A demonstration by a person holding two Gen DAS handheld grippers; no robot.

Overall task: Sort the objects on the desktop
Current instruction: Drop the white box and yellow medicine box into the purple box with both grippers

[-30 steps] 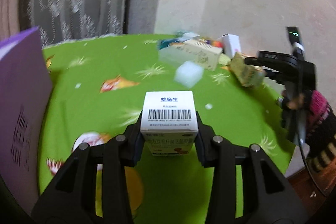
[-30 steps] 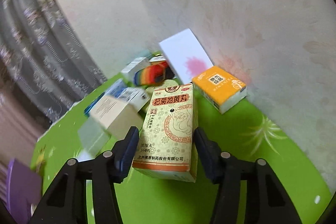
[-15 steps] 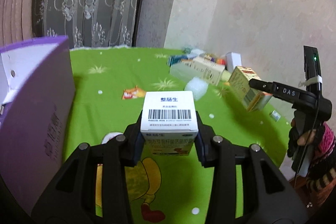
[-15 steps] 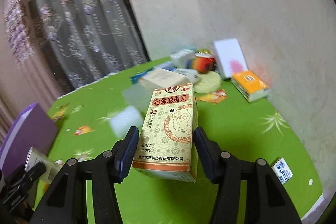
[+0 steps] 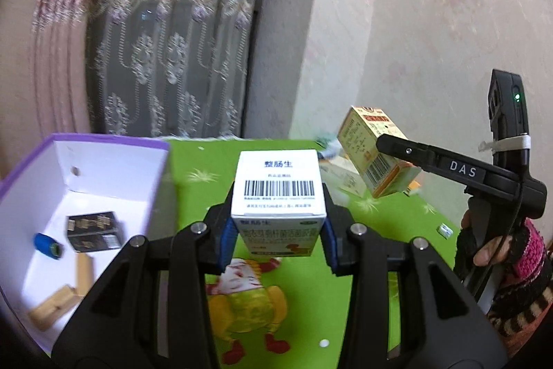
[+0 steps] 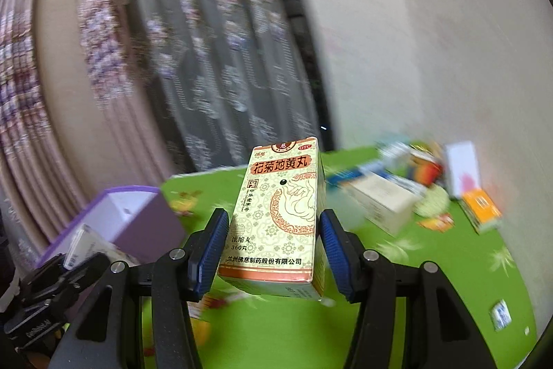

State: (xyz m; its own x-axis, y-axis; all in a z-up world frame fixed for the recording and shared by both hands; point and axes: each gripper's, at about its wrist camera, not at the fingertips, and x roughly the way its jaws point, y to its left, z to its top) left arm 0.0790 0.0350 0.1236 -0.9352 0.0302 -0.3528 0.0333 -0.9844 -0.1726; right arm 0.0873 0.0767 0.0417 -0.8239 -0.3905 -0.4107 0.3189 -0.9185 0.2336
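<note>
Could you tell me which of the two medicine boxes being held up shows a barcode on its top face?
The white box in the left gripper; the right gripper holds a yellow patterned box with red lettering.

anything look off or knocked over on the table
No spill or damage shows. The far pile of boxes lies jumbled at angles, still unsorted, and one small packet lies alone near the table's edge. Both tongs hold their boxes squarely.

Both tongs point slightly downward, clear of the surface. The left tongs (image 5: pixel 278 230) and the right tongs (image 6: pixel 273 251) each clamp a box; a gloved hand (image 5: pixel 490 251) grips the right handle.
</note>
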